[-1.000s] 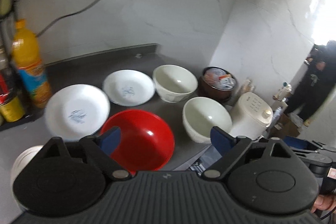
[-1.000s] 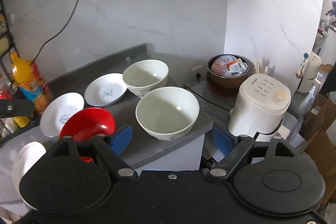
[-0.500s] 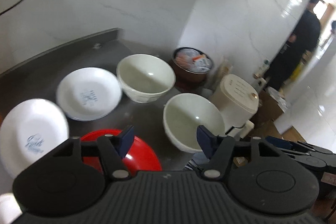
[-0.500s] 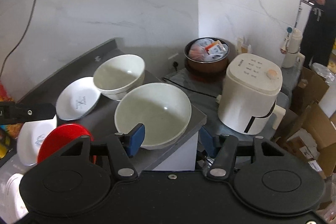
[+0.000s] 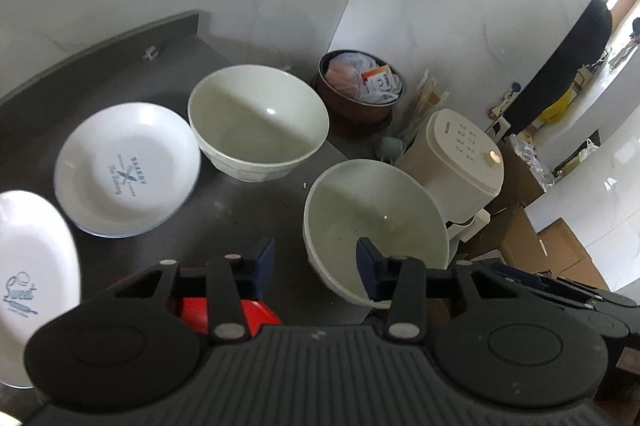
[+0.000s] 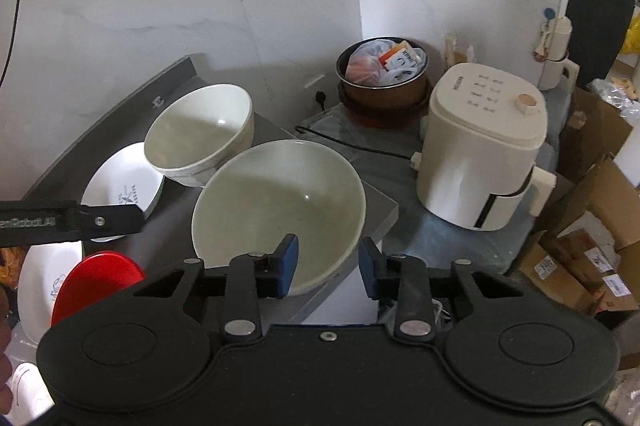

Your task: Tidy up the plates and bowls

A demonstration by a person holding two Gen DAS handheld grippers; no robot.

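Note:
On the dark counter [image 5: 248, 210] the near white bowl [image 5: 376, 222] [image 6: 280, 210] sits at the right corner. My left gripper [image 5: 316, 266] is open, its jaws either side of the bowl's left rim. My right gripper [image 6: 328, 264] is open around the bowl's near right rim; I cannot tell whether either one touches it. Behind stands a second white bowl [image 5: 258, 130] [image 6: 200, 134]. Two white printed plates [image 5: 128, 170] [image 5: 32, 278] lie to the left. A red bowl [image 5: 228, 310] [image 6: 96, 278] is partly hidden under my left gripper.
A white appliance [image 6: 484, 146] and a brown pot [image 6: 382, 74] stuffed with bags stand on a lower surface right of the counter edge [image 6: 384, 214]. Cardboard boxes [image 6: 592, 246] fill the floor at right. A person in dark clothes [image 5: 576, 54] stands far right. Marble walls close the back.
Both grippers have swung right and come close to the near white bowl. The jaws of both have narrowed from wide open. The orange bottle has left the left wrist view.

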